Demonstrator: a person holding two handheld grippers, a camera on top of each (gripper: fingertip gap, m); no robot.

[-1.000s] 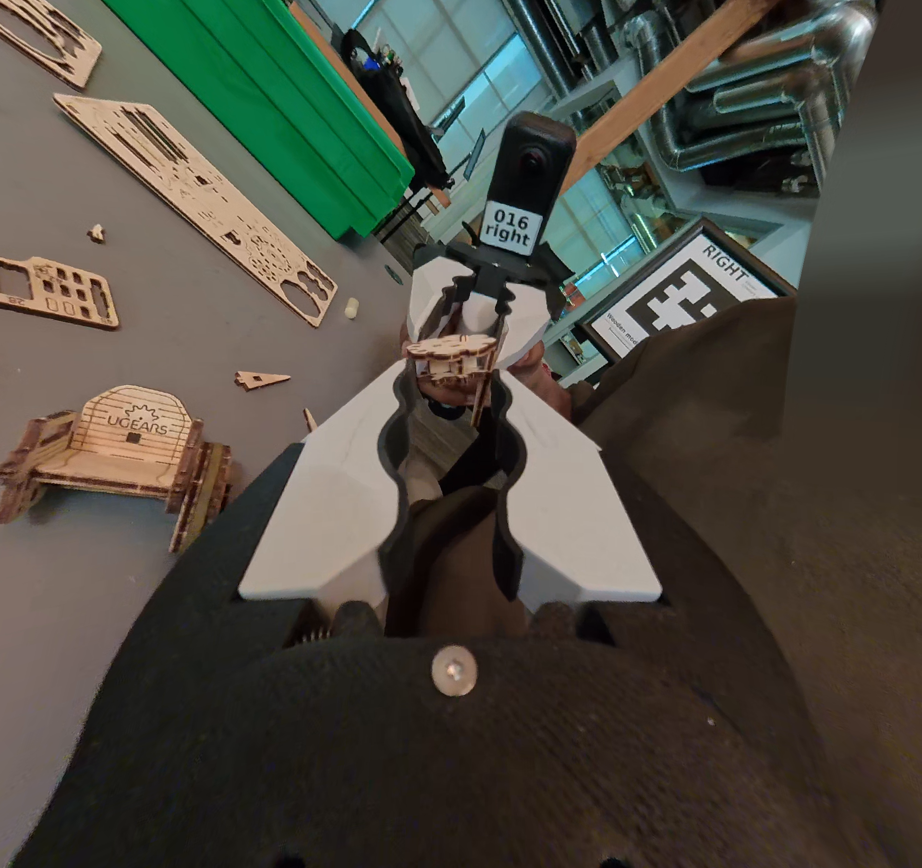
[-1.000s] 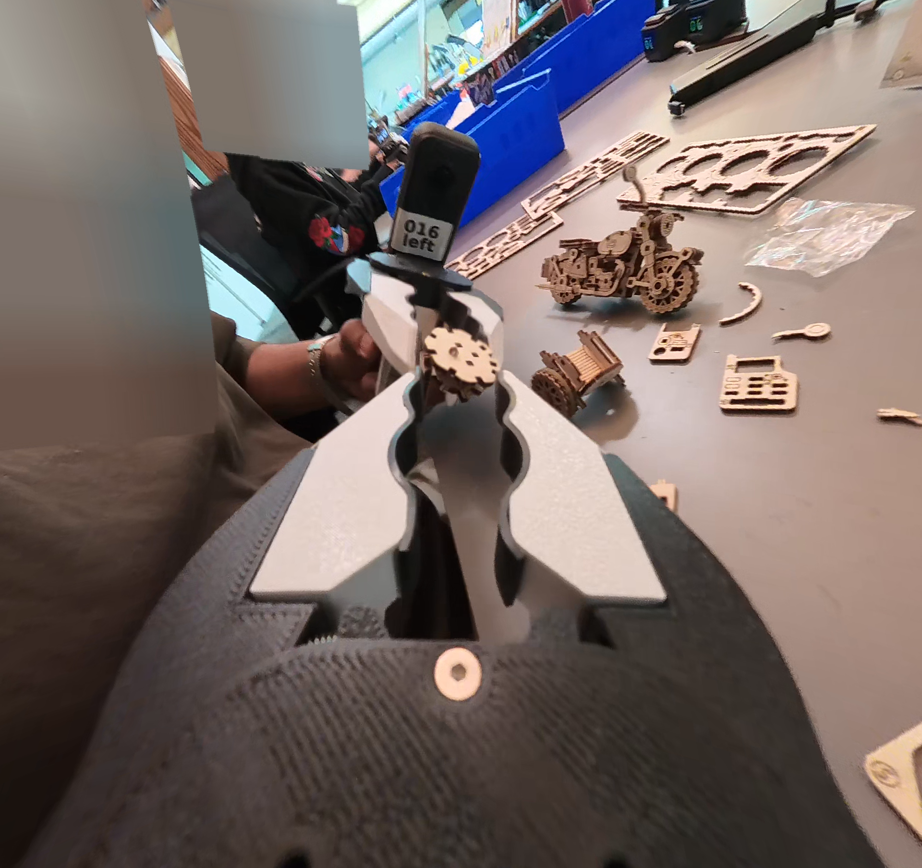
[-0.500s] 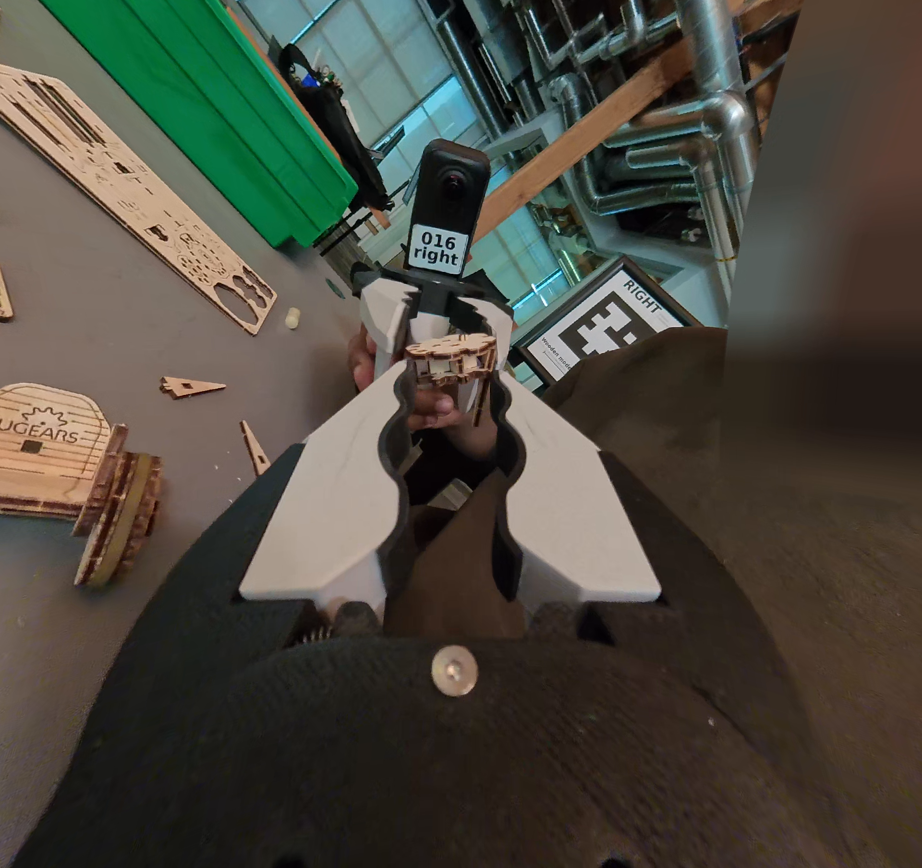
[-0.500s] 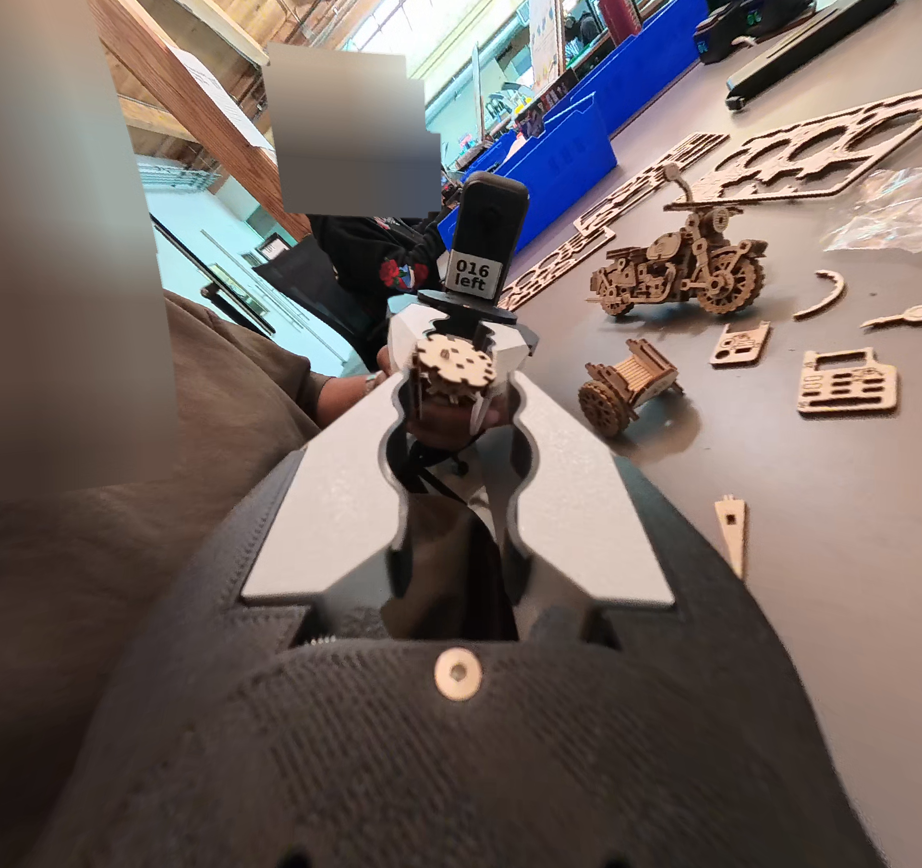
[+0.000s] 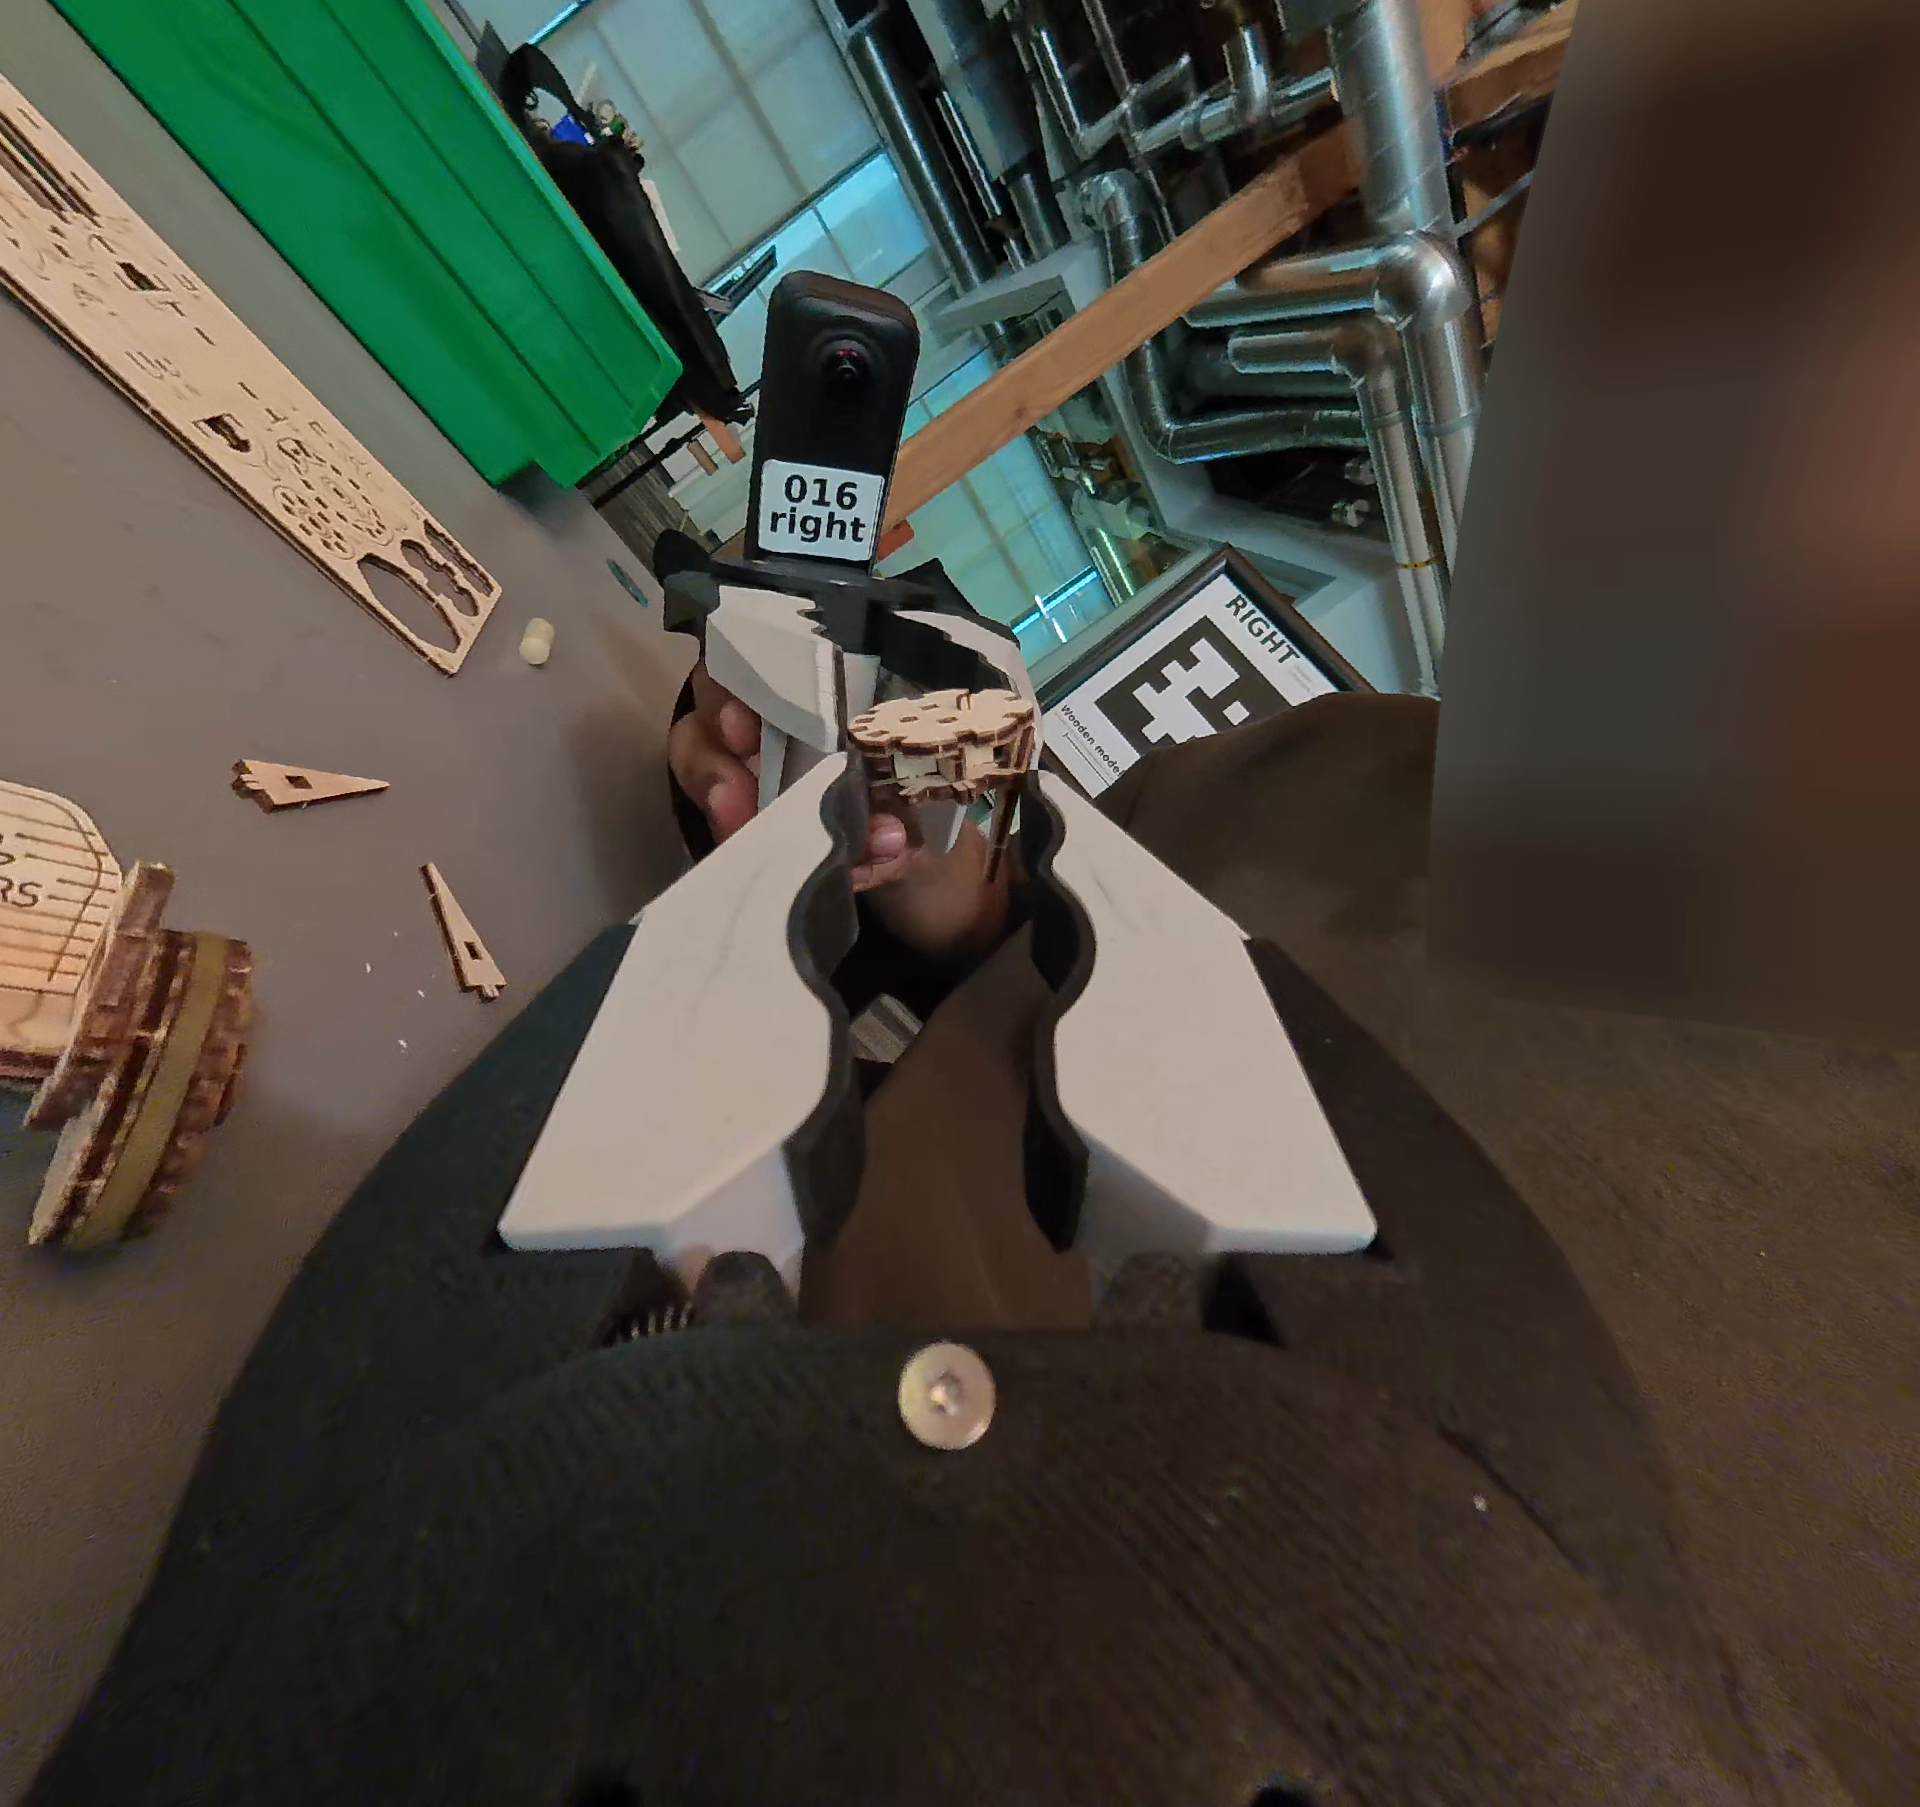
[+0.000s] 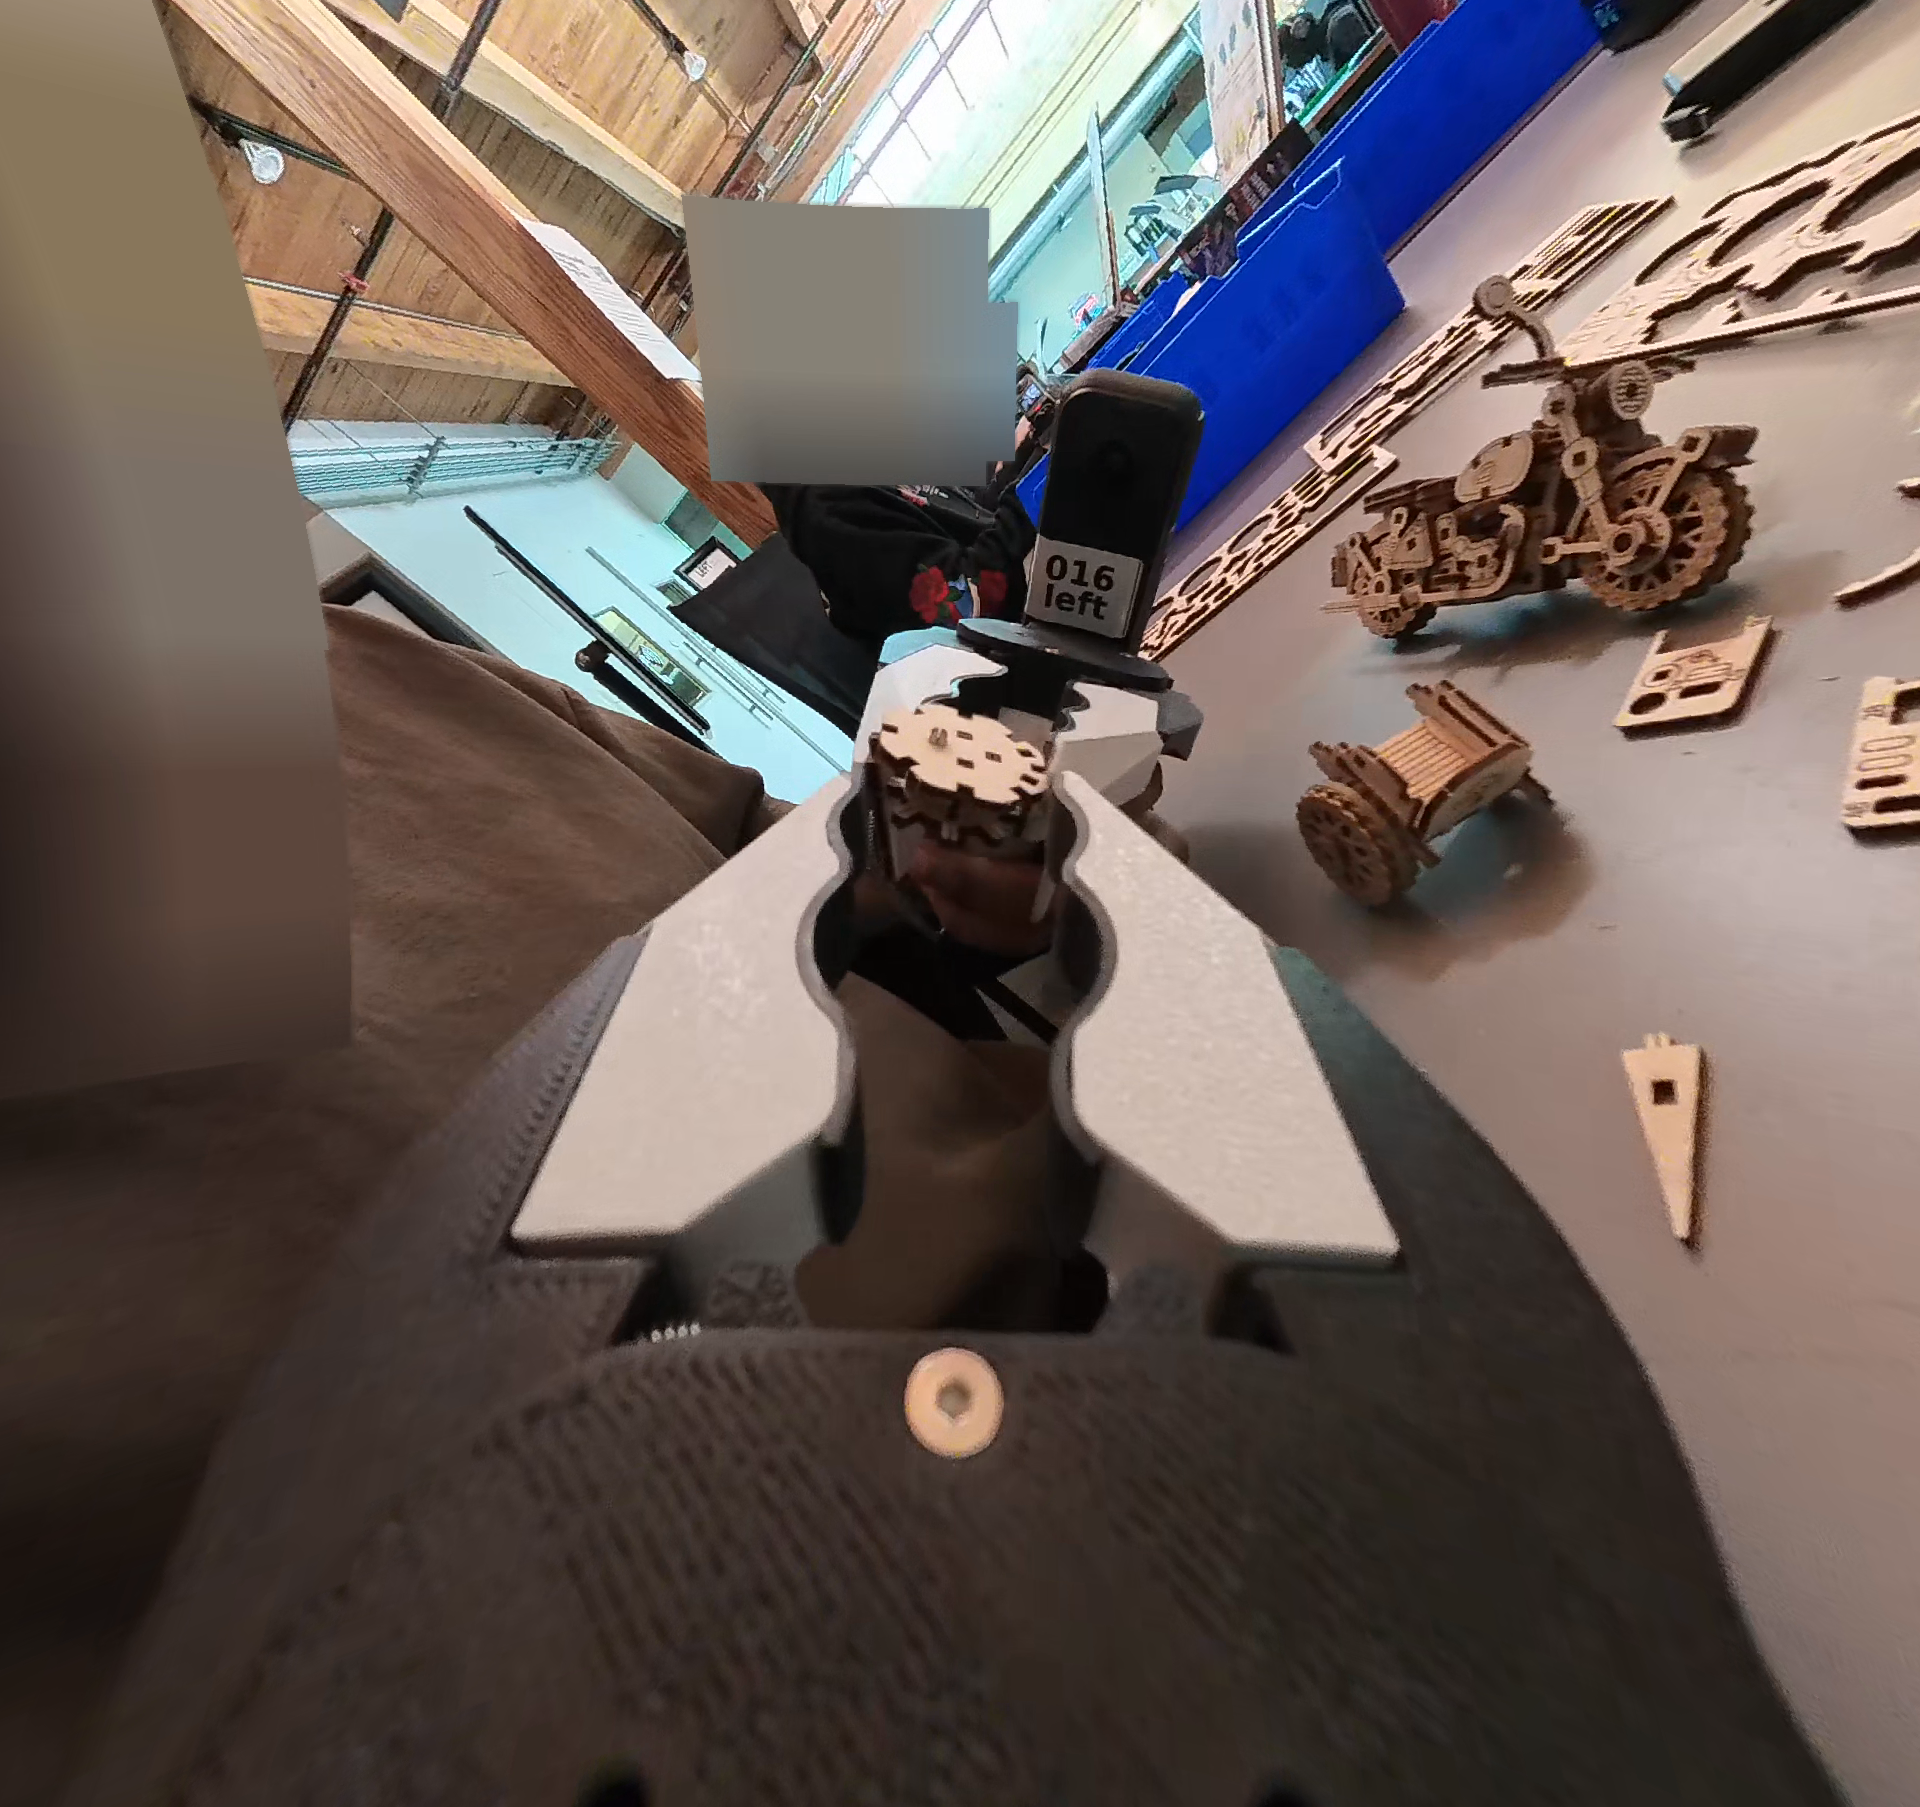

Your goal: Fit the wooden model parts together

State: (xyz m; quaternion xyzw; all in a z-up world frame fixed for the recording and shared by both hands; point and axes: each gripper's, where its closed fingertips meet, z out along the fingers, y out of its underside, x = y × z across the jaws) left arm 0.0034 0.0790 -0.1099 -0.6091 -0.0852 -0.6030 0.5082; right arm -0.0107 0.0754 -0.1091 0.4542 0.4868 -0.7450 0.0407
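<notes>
A small wooden gear assembly [image 5: 940, 734] is held in the air between my two grippers, which face each other. My left gripper [image 5: 935, 796] is shut on it at the fingertips. In the right wrist view the same gear assembly [image 6: 961, 770] sits between the tips of my right gripper [image 6: 961, 812], which is also shut on it. The right gripper [image 5: 831, 656] shows just behind the piece in the left wrist view, and the left gripper [image 6: 1039, 708] shows behind it in the right wrist view. Where exactly each pad touches is hidden.
On the grey table: a wooden motorcycle model [image 6: 1548, 510], a wooden sidecar [image 6: 1413, 791], a loose wedge [image 6: 1668, 1123], cut-out sheets [image 5: 239, 427], a green bin [image 5: 312, 147] and blue bins [image 6: 1299, 323]. A person's brown sleeve [image 5: 1299, 822] lies close below the grippers. The tips of both grippers are at nearly the same place. The right tips stand about 9 centimeters off the wooden sidecar [image 6: 1413, 791].
Both grippers have tilted upward and drawn closer together with the gear assembly between them. The assembly's flat toothed face now shows more. The table parts have slid toward the frame edges.
</notes>
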